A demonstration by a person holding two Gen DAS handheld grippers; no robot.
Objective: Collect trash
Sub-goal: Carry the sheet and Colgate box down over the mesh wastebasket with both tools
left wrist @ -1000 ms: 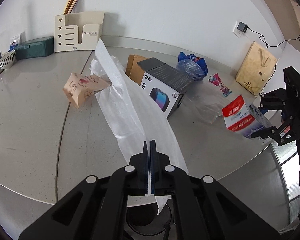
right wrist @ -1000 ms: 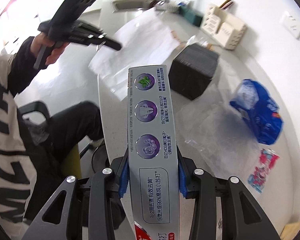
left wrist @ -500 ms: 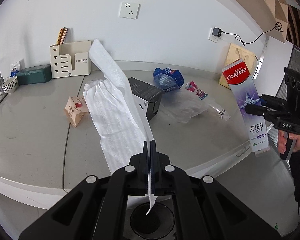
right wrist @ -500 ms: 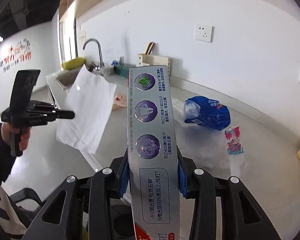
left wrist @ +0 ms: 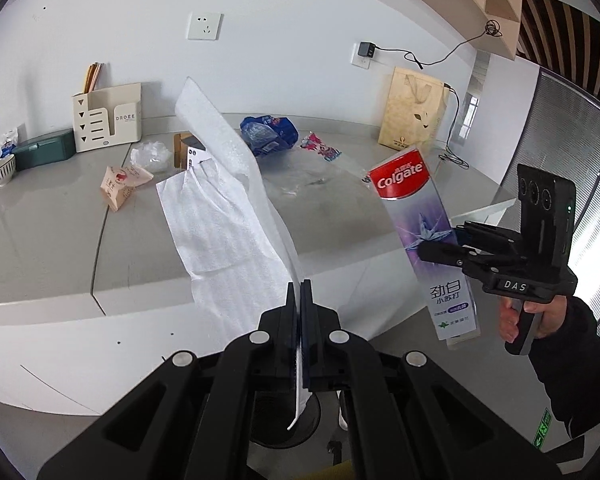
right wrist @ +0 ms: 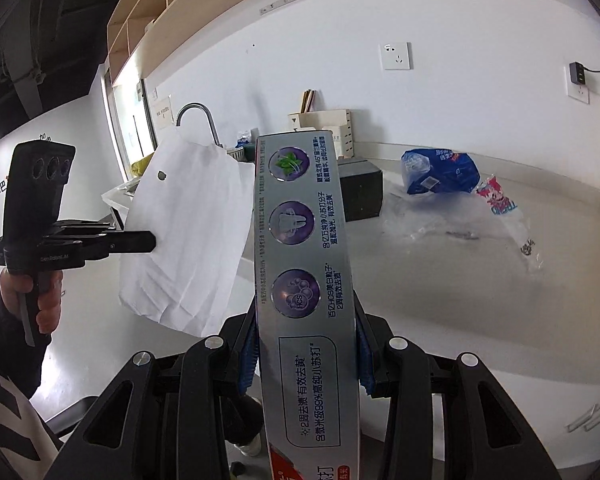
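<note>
Left gripper (left wrist: pixel 300 292): your black jaws are pressed together on the lower edge of the foam sheet (left wrist: pixel 228 216).
Foam sheet: thin, white and ribbed; it rises limp from those jaws, folded along its length, clear of the counter (left wrist: pixel 44 240).
Right gripper (right wrist: pixel 305 354): your blue ribbed pads are clamped on the two long sides of the box (right wrist: pixel 302 264).
Box: a long, glossy cardboard toothpaste carton, silver-purple with a red end, standing out past your fingertips.
Counter: smooth, grey and curved, beyond both grippers.
Ahead of the box: a crumpled blue bag (right wrist: pixel 440 170), clear film (right wrist: pixel 452 220) and a black carton (right wrist: pixel 360 190).
Left of the sheet: a small pink paper bag (left wrist: pixel 120 182).
</note>
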